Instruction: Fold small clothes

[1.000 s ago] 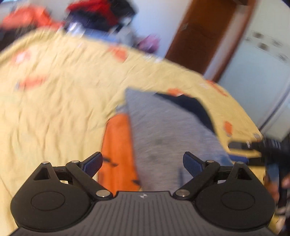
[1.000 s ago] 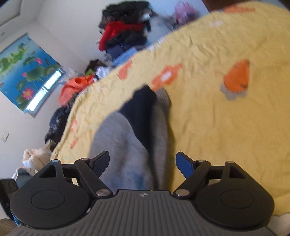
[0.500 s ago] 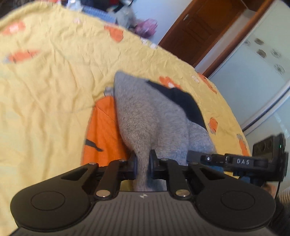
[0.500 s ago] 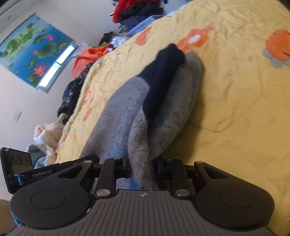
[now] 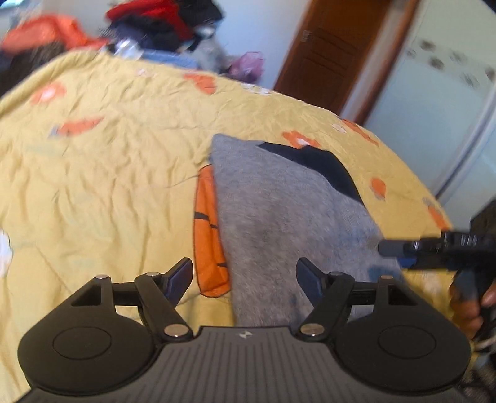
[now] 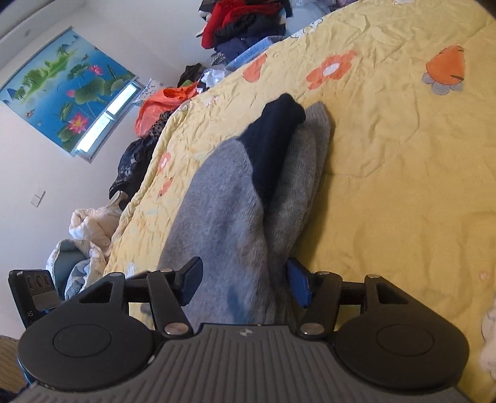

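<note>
- Our left gripper has its jaws wide apart, nothing pinched, with the near end of the grey sock lying between the fingers.
- Our right gripper is spread too; the sock runs up between its fingers, and we can't tell if the right blue pad touches it.
- The sock lies flat on a wrinkly yellow quilt with orange flower prints, navy toe pointing away from us. It partly covers a big orange patch.
- Writing: the other gripper's side shows a blurry "DA" in the left view and "AS" in the right view, nothing else readable.
- Past the bed: heaped clothes, an orange bag, a white duvet on the floor.
- Farthest back: a lotus poster beside a window, a brown door, a pale wardrobe.
</note>
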`<state>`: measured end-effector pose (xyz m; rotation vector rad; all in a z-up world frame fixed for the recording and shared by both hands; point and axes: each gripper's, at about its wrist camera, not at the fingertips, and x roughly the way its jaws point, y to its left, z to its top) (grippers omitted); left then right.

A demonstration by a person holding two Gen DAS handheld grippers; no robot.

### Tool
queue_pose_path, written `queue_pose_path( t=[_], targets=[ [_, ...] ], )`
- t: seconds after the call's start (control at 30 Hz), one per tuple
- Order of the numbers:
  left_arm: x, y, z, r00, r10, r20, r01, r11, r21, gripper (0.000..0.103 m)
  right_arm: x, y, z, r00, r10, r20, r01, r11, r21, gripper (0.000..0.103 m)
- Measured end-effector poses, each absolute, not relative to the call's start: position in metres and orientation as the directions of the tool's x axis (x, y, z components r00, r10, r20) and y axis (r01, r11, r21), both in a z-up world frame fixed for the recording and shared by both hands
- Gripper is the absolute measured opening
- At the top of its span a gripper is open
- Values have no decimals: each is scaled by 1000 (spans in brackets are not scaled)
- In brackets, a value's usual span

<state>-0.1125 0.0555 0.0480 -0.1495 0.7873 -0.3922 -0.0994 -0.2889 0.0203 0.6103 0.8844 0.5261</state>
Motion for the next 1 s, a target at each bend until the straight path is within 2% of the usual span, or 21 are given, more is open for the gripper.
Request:
queue_pose_path(
  t=[0.2, 0.33, 0.4, 0.5, 0.53, 0.6, 0.7, 0.77, 0.83, 0.9, 1.0],
  targets=[
    [-110, 31, 20, 591, -361, -721, 295, 929, -223, 73, -103, -262, 24, 545, 521, -657, -195, 841, 505, 64],
    [-111, 22, 18, 599, -353, -719, 311, 930, -198, 73, -70, -271, 36, 611, 481, -629, -147, 850, 506, 67],
    [-109, 18, 18, 600, -351, -719, 315, 930, -190, 73, -39, -275, 35, 598, 485, -638, -119, 841, 528, 74],
    [-107, 11, 17, 606, -339, -720, 320, 932, -170, 73, 4, -270, 25, 557, 500, -664, -96, 832, 546, 74],
    [-106, 9, 17, 611, -335, -717, 319, 933, -164, 73, 15, -266, 21, 546, 500, -672, -98, 834, 542, 71],
    [-104, 4, 15, 620, -333, -711, 321, 934, -158, 73, 26, -256, 17, 542, 508, -669, -147, 841, 520, 46],
    [-94, -9, 13, 636, -325, -700, 332, 934, -131, 75, 40, -243, 26, 582, 459, -671, -199, 881, 430, 34],
    [-82, -19, 11, 654, -308, -691, 342, 935, -93, 76, 58, -238, 27, 587, 404, -702, -198, 912, 359, 34],
    [-72, -21, 15, 635, -301, -712, 331, 938, -102, 76, 73, -244, 23, 548, 420, -724, -159, 901, 403, 37],
    [-76, -14, 24, 626, -317, -712, 331, 935, -125, 74, 70, -246, 29, 542, 412, -733, -150, 905, 398, 50],
    [-101, 3, 51, 713, -310, -629, 336, 938, -81, 74, 33, -256, 53, 642, 363, -675, -161, 925, 344, 52]
  ],
)
